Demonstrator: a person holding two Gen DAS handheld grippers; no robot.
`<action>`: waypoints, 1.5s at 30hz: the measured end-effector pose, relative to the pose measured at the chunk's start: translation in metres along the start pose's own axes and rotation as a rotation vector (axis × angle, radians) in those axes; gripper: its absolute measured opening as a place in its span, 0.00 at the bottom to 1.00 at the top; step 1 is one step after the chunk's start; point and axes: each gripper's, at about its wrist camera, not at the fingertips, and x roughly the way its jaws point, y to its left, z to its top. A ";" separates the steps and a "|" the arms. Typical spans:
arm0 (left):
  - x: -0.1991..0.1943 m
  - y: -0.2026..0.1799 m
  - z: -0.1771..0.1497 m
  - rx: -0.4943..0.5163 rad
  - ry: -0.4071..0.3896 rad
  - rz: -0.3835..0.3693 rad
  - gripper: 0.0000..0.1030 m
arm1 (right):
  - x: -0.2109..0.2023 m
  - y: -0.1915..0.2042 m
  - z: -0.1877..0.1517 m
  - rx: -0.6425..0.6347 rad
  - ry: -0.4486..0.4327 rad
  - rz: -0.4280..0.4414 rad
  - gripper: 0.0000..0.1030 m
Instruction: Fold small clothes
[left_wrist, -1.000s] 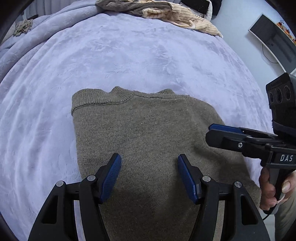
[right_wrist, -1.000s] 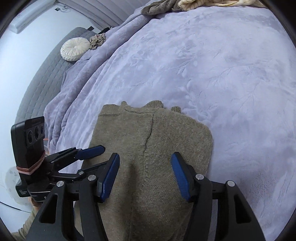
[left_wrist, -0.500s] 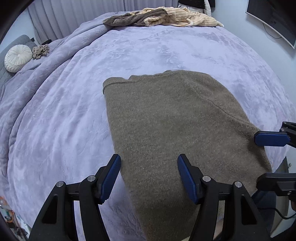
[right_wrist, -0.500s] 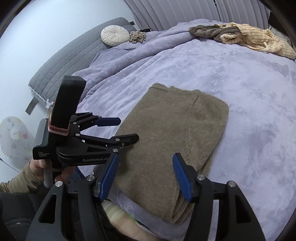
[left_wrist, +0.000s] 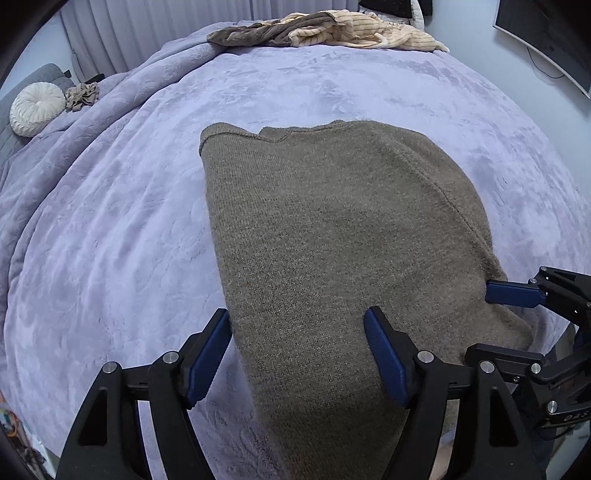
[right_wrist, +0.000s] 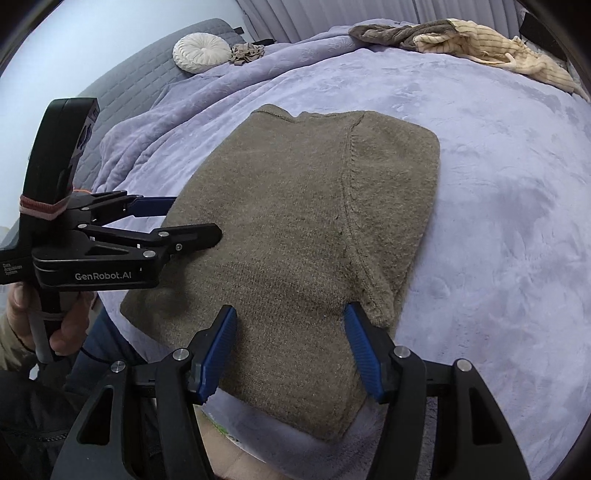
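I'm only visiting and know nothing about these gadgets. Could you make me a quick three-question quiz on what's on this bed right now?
1. True or false: the folded olive-brown knitted sweater lies on the lilac plush blanket.
2. What sits by the round cream pleated cushion? A) a crumpled beige cloth B) a shoe C) a book
3. Fill in: neither the left gripper nor the right gripper grips anything; both are ____.

Key: 1 true; 2 A; 3 open.

left wrist view close above sweater (left_wrist: 332, 240), tilted down across bed (left_wrist: 110, 221), right wrist view likewise from the other side, both share sweater, bed
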 end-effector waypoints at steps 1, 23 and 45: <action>-0.001 -0.001 0.000 0.001 0.001 0.004 0.73 | 0.002 0.001 0.000 -0.009 0.006 -0.010 0.63; -0.084 -0.022 0.020 -0.026 -0.063 0.060 0.88 | -0.052 0.071 0.054 -0.165 0.088 -0.360 0.78; -0.058 0.002 0.027 -0.156 0.051 0.078 0.88 | -0.035 0.061 0.068 -0.156 0.148 -0.376 0.78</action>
